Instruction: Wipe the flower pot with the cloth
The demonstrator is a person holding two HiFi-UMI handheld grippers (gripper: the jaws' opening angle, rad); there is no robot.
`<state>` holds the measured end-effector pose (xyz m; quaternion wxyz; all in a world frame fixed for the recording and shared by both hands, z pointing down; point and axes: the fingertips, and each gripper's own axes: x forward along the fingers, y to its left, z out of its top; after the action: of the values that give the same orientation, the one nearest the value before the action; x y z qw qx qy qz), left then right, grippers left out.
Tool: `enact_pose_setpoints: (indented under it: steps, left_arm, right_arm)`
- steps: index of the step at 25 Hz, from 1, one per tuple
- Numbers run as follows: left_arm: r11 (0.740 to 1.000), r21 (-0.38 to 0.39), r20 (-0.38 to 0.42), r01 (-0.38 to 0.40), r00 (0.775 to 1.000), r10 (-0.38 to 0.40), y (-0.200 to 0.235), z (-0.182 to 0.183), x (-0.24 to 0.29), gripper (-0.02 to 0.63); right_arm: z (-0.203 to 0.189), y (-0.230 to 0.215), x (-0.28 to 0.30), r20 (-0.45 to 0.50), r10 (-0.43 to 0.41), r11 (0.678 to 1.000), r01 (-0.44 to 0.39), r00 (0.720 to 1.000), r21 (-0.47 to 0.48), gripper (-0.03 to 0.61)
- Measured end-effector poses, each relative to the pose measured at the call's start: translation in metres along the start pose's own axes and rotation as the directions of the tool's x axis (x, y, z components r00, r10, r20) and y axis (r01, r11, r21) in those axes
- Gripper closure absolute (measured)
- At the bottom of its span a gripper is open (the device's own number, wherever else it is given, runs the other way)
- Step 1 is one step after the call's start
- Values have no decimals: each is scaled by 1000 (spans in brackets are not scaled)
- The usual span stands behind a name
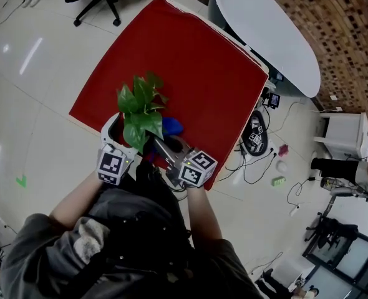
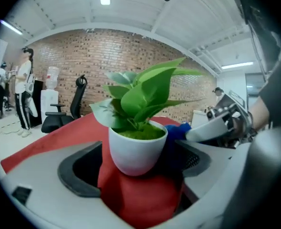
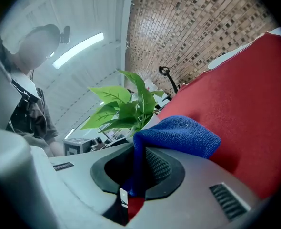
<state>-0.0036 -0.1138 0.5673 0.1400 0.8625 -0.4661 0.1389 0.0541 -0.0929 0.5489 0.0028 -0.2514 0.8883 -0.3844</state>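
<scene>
The white flower pot (image 2: 136, 149) stands on the red table cover (image 1: 190, 67), between the 2 wide-apart jaws of the left gripper (image 2: 136, 165). Just right of the pot, the right gripper (image 3: 138, 168) pinches the blue cloth (image 3: 178, 135).

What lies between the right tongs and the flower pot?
The blue cloth, pinched in the right tongs, bunches out toward the flower pot; the right gripper view shows this. Whether it touches the pot is unclear.
</scene>
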Motion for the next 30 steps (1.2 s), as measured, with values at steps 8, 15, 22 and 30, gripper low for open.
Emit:
enact_pose_setpoints:
  steps: [8, 15, 22, 30]
  left_arm:
    - [992, 114, 41, -63, 997, 59, 0, 13, 17, 145]
    - [992, 117, 22, -44, 999, 42, 2, 10, 18, 162]
    - [981, 161, -24, 113, 994, -111, 1, 7, 9, 167]
    - [926, 218, -89, 309, 951, -296, 3, 3, 10, 167]
  right_arm:
    - [5, -11, -11, 21, -38, 999, 38, 999, 7, 528]
    - [30, -26, -28, 99, -85, 996, 83, 991, 26, 528]
    - [71, -54, 19, 15, 15, 998, -14, 1000, -59, 527]
    - [67, -51, 69, -98, 253, 966, -247, 962, 73, 528]
